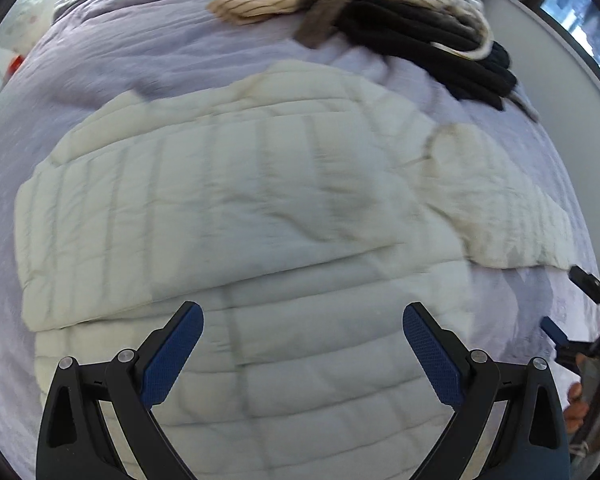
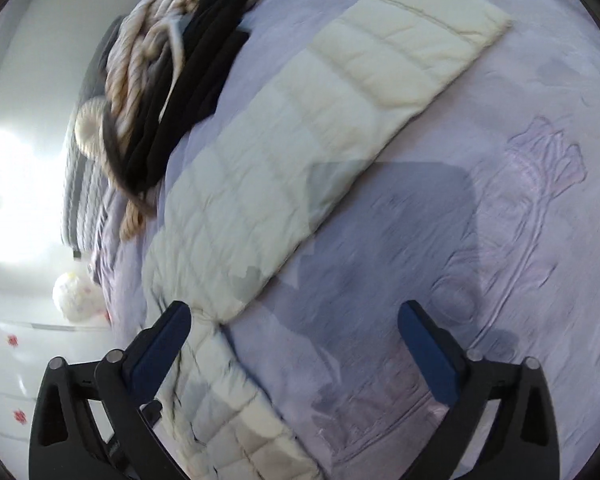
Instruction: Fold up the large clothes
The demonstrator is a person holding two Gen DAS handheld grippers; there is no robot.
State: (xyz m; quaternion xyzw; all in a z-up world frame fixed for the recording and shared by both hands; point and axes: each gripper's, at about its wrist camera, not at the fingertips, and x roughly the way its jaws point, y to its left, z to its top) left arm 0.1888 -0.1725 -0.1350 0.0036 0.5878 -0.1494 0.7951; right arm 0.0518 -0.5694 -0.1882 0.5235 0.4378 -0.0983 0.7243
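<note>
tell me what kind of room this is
Most likely a bedroom. A cream quilted jacket lies spread on a lavender bedspread that covers a wide soft surface, and a pile of other clothes waits at its far edge near a pale wall.

Light: bright daylight, soft.
Glare: blown-out white patch at the right wrist view's left edge.
Shadow: a broad dark patch on the lilac bedcover (image 2: 400, 216), centre frame.
Blur: motion smear in both views.
Edges: fisheye bending, black corners.
</note>
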